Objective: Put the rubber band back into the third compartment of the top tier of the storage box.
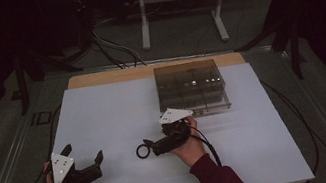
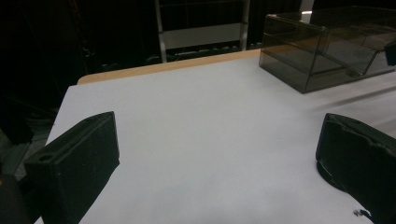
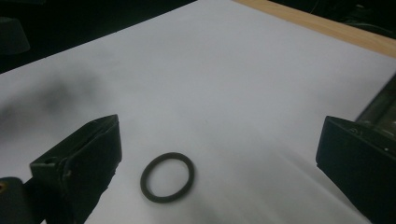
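A thin black ring (image 1: 142, 151) lies flat on the white sheet (image 1: 104, 117) near the table's middle. My right gripper (image 1: 153, 146) points left at it with its jaws wide apart. In the right gripper view the ring (image 3: 167, 177) rests on the sheet between the jaws, closer to the left one, and the right gripper (image 3: 219, 129) is open and not touching it. My left gripper (image 1: 82, 154) hovers open at the front left over bare sheet. In its own view the left gripper (image 2: 217, 123) has nothing between its jaws.
A smoked clear plastic box (image 1: 192, 87) with several compartments stands at the back right of the sheet, just beyond my right hand; the box (image 2: 327, 46) also appears far right in the left gripper view. A wooden table edge (image 1: 147, 70) runs behind the sheet.
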Action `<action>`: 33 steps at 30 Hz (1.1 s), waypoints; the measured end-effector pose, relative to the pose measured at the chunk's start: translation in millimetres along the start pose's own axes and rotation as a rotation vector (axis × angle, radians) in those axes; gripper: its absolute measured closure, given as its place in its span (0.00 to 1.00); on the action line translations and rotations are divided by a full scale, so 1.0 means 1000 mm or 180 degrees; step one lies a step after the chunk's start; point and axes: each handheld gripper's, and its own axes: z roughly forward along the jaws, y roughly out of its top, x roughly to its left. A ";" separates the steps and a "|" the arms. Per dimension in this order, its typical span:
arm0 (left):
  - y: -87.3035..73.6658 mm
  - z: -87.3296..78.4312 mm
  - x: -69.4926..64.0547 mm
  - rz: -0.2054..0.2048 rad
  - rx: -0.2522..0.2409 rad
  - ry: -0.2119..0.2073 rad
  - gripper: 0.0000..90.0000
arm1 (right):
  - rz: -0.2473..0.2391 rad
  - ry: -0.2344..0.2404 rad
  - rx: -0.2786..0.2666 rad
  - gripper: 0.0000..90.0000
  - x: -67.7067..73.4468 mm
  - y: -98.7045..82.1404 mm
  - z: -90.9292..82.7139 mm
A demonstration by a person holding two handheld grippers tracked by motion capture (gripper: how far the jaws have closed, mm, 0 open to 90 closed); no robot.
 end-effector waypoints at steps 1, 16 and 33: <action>0.000 0.000 0.000 0.0002 0.0001 0.0000 0.00 | 0.0002 0.0013 0.0026 0.01 0.002 0.000 0.004; 0.001 0.002 -0.002 0.0054 0.0067 -0.0040 0.01 | -0.0080 0.0060 0.0247 0.06 0.012 -0.002 0.026; 0.000 0.001 0.000 0.0027 0.0030 -0.0024 0.01 | -0.0244 0.0019 0.0741 0.49 0.014 -0.010 0.051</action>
